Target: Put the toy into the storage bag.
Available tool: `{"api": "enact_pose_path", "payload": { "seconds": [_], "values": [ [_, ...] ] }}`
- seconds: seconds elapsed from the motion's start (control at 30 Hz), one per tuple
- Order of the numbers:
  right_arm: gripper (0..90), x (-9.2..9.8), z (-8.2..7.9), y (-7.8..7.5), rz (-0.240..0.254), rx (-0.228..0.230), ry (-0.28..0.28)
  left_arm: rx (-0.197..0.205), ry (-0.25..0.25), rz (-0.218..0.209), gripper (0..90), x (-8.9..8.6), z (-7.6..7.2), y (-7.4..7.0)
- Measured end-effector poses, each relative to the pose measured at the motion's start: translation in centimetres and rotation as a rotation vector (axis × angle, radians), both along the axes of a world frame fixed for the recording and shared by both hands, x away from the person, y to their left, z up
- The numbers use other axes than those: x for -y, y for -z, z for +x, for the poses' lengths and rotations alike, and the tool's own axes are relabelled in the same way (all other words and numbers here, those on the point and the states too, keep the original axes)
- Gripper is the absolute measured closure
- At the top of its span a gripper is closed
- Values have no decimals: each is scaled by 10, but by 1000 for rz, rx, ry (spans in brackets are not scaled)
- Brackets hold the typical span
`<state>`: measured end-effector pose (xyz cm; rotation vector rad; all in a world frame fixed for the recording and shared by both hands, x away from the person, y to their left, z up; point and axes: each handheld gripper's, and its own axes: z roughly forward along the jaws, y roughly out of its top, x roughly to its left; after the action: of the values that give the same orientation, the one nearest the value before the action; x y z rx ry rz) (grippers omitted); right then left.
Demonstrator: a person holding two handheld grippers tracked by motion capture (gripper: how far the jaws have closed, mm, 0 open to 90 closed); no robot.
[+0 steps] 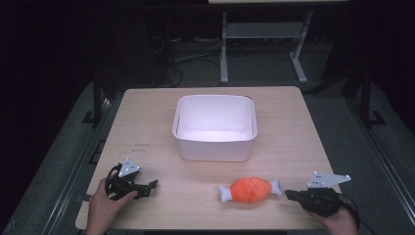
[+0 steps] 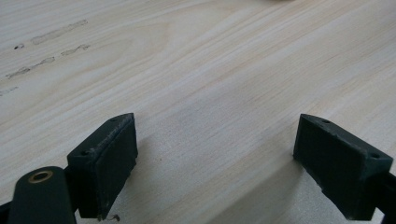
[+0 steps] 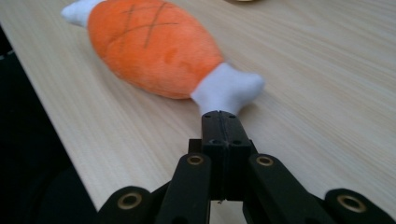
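Clearly the work is only at its beginning. On the pale wooden table (image 1: 147,127), the white rectangular plastic bin (image 1: 215,128) stands at the far middle and looks empty inside. The orange plush meat toy with white bone ends (image 1: 250,189) lies near the front edge, to the right of centre, well apart from the bin. The right gripper (image 3: 219,116) has its jaws pressed together just at the toy's right bone end; I cannot tell if they pinch its fabric. The left gripper (image 2: 215,161) rests at the near left, jaws wide apart over bare wood. Lifting the toy and placing it into the bin seems left to do.
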<state>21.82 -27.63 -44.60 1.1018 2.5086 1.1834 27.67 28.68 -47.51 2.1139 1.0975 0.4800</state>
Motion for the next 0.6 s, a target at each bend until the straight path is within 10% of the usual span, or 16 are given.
{"api": "enact_pose_path", "payload": {
  "seconds": [0.6],
  "values": [
    [890,-24,6,14,-36,-24,-62,0,0,0,128,0,0,0]
  ]
}}
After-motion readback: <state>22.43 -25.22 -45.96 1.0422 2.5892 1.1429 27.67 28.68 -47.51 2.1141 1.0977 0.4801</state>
